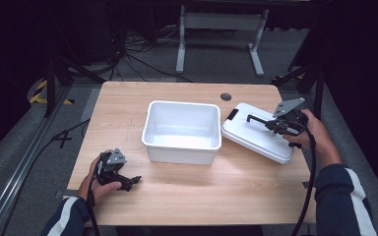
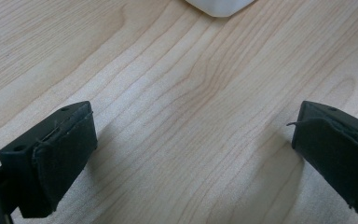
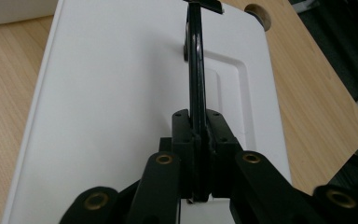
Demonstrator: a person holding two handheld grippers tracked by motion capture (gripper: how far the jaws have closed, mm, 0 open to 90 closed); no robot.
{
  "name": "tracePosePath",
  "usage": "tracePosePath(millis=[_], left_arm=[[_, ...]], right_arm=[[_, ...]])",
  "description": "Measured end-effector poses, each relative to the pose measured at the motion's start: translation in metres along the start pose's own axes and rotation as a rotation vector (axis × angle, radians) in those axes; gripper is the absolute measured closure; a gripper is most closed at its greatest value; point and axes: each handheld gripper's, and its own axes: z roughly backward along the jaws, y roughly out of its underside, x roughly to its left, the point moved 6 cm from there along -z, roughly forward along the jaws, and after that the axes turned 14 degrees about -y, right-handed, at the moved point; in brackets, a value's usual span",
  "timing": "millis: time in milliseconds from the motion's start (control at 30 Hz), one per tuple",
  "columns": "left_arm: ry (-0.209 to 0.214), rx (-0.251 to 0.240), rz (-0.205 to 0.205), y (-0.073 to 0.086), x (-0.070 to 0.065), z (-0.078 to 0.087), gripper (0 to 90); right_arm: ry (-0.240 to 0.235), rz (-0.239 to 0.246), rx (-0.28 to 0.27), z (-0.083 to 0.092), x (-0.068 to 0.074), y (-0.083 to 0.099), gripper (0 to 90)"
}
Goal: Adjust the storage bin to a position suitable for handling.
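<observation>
A white plastic bin (image 1: pixel 179 155) stands open at the table's middle; its corner (image 2: pixel 219 5) peeks in at the top of the left gripper view. Right of it is the white lid (image 1: pixel 248 135), slightly tilted, with a black handle (image 1: pixel 255 119) on top. My right gripper (image 1: pixel 271 126) is shut on that handle. In the right gripper view the thin handle (image 3: pixel 196 70) runs up from between the closed jaws of the right gripper (image 3: pixel 198 140) over the lid (image 3: pixel 107 93). My left gripper (image 1: pixel 132 181) sits low at the front left, open (image 2: pixel 193 154) over bare wood.
The wooden table (image 1: pixel 187 191) has a round cable hole (image 1: pixel 226 97) at the back, close to the lid's far end (image 3: pixel 257 11). Beyond the table are a white desk frame (image 1: pixel 221 22) and cables on the grey floor. The right edge lies close behind my right hand.
</observation>
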Motion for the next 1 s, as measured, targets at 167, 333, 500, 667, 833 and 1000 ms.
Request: tracePosePath(millis=[167, 333, 500, 667, 833, 1000], left_arm=[[0.0, 0.0, 0.0, 0.0, 0.0, 0.0, 0.3], [0.0, 0.0, 0.0, 0.0, 0.0, 0.0, 0.4], [0.0, 0.0, 0.0, 0.0, 0.0, 0.0, 0.4], [0.0, 0.0, 0.0, 0.0, 0.0, 0.0, 0.3], [0.0, 0.0, 0.0, 0.0, 0.0, 0.0, 0.4], [0.0, -0.001, -0.001, 0.0, 0.0, 0.0, 0.3]], right_arm=[[-0.008, -0.027, -0.003, -0.01, -0.002, 0.007, 84.6], [-0.017, -0.042, -0.005, -0.023, -0.004, 0.013, 84.6], [-0.026, -0.053, -0.004, -0.033, -0.004, 0.016, 84.6], [-0.037, -0.068, -0.014, -0.042, -0.004, 0.019, 84.6], [-0.045, -0.081, -0.015, -0.048, -0.004, 0.022, 84.5], [-0.047, -0.093, -0.02, -0.051, -0.004, 0.024, 84.4]])
